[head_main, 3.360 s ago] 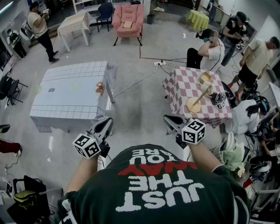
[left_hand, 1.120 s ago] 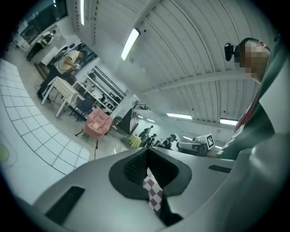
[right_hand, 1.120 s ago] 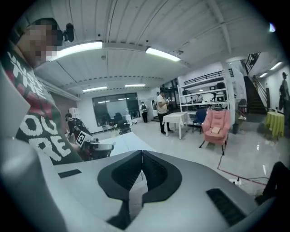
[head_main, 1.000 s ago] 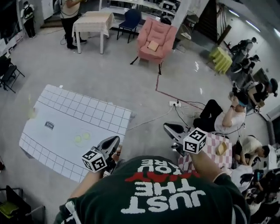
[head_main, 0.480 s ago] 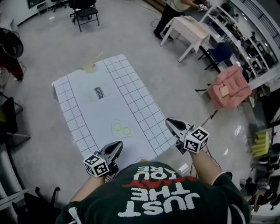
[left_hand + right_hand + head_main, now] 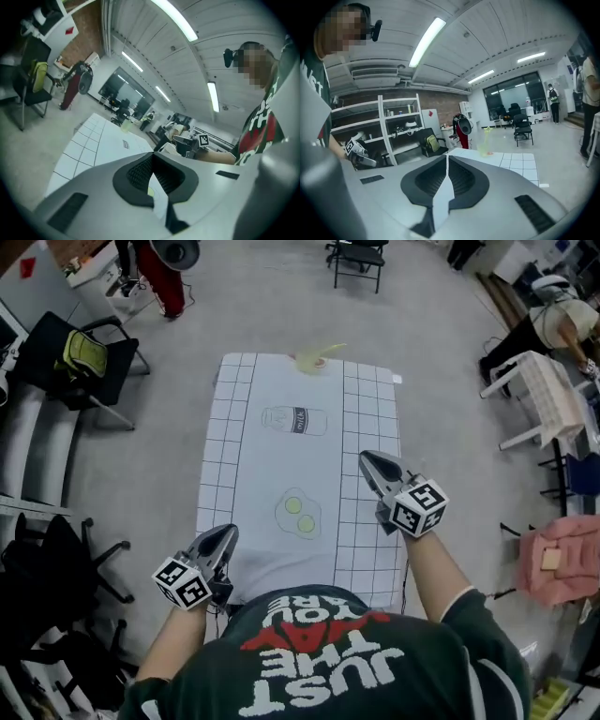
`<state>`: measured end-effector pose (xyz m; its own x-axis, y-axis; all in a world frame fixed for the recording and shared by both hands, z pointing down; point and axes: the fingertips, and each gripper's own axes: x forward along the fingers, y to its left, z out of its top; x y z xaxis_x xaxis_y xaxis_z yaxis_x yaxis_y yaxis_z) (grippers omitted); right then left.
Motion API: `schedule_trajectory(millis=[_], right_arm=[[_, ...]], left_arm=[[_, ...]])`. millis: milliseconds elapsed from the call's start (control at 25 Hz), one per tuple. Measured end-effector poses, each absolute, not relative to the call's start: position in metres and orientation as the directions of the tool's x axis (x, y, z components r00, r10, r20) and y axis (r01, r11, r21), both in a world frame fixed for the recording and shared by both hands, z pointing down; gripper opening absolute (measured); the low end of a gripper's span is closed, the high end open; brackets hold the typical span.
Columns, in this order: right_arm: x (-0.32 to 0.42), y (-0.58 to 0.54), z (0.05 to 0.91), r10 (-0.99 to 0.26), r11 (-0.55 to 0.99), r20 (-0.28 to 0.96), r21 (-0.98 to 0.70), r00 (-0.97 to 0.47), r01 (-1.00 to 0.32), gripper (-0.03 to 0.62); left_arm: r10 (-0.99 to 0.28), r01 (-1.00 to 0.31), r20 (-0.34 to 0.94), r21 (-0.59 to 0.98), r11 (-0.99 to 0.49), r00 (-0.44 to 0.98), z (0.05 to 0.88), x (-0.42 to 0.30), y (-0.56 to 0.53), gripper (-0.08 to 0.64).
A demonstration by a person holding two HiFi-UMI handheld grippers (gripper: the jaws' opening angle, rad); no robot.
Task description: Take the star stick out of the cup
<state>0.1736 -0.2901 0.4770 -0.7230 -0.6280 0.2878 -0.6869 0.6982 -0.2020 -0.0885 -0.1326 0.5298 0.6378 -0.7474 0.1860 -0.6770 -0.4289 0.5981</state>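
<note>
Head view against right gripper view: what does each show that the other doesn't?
Head view only: the egg drawing on the table and the pink armchair. Right gripper view only: the shelves and ceiling lights. Both: the cup with the star stick at the table's far end, and the left hand-held gripper.

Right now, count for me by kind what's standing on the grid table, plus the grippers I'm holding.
Cup: 1
Star stick: 1
Grippers: 2, the left gripper and the right gripper, jaws shut
Total: 4
</note>
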Motion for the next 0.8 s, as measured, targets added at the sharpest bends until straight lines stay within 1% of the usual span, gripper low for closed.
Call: schedule_trajectory(millis=[120, 240, 480, 680, 760, 800], right_arm=[[0.176, -0.309, 0.484, -0.619, 0.711, 0.271, -0.205, -0.737, -0.673, 0.034], [0.177, -0.319, 0.494, -0.621, 0.714, 0.289, -0.175, -0.729, -0.678, 0.034], [0.189, -0.344, 0.491, -0.675, 0.671, 0.330, -0.096, -0.660, -0.735, 0.035], [0.187, -0.386, 0.474, -0.702, 0.668, 0.343, 0.011, -0.625, -0.744, 0.037], [0.183, -0.411, 0.469, -0.702, 0.677, 0.350, 0.059, -0.620, -0.734, 0.054], [0.180, -0.423, 0.467, -0.698, 0.686, 0.357, 0.082, -0.621, -0.723, 0.077]], left_arm=[[-0.787, -0.722, 0.184, 0.557, -0.411, 0.589, 0.510, -0.094, -0.145, 0.008], [-0.806, -0.733, 0.161, 0.542, -0.411, 0.570, 0.489, -0.101, -0.163, 0.008], [-0.780, -0.706, 0.101, 0.509, -0.493, 0.618, 0.467, -0.107, -0.215, 0.008], [-0.746, -0.672, 0.063, 0.488, -0.557, 0.663, 0.460, -0.102, -0.263, 0.008], [-0.731, -0.663, 0.055, 0.471, -0.582, 0.680, 0.458, -0.101, -0.282, 0.008], [-0.725, -0.661, 0.055, 0.463, -0.590, 0.686, 0.458, -0.101, -0.293, 0.008]])
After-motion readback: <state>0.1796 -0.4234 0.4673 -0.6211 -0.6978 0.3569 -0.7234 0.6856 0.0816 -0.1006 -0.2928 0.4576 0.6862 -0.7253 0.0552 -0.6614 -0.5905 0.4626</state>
